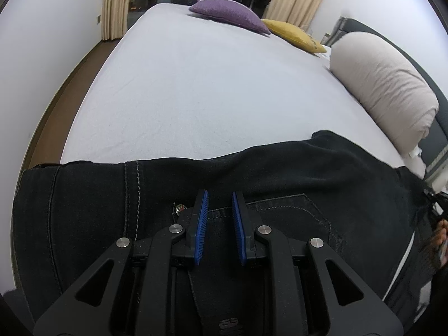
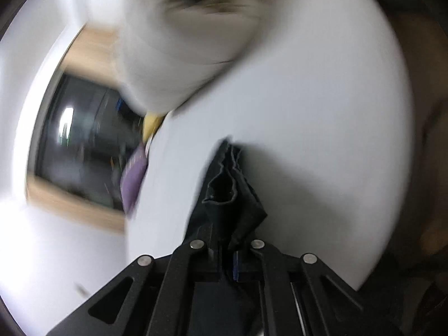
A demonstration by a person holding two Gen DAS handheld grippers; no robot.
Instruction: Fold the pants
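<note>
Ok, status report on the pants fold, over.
Left gripper open, fingers over the pants on the bed. Right gripper shut on pants hem, lifted. Nothing blocking.

Left wrist view sits close over pants (image 1: 252, 173); right view tilted, blurred.

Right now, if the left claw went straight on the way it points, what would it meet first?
Probably the black jeans spread just under the open left claw, near the back pocket. Beyond them lies bare bed sheet; depth is hard to judge.
</note>
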